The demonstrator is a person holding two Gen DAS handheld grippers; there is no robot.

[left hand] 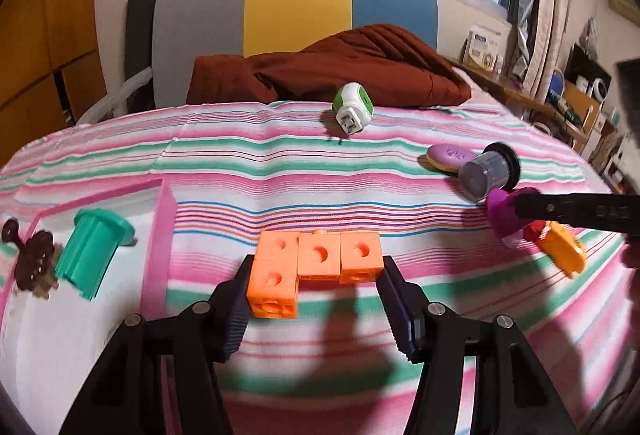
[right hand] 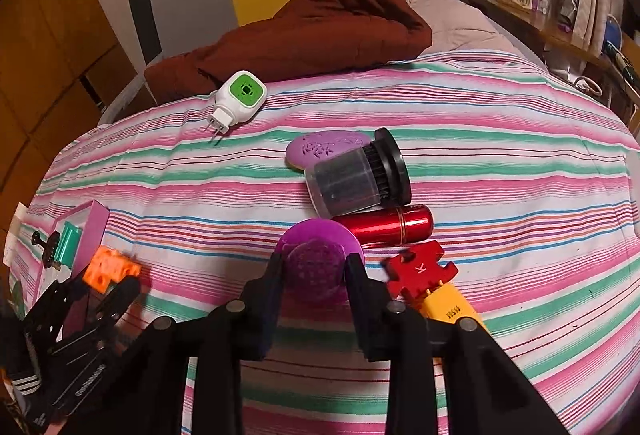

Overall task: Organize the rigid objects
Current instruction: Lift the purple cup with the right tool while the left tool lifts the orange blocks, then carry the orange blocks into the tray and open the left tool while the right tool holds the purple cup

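Orange blocks (left hand: 316, 267), gripped in the left gripper's (left hand: 316, 299) jaws, hover near the pink box (left hand: 164, 231); the right gripper (right hand: 314, 275) seemingly clamps a purple disc (right hand: 320, 255). Most items remain on the bed (right hand: 520, 195).

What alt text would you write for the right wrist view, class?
The right gripper closes on a purple disc above a striped bedcover. Beyond lie a red cylinder, a clear jar and a green-faced plug; the left gripper holds orange blocks.
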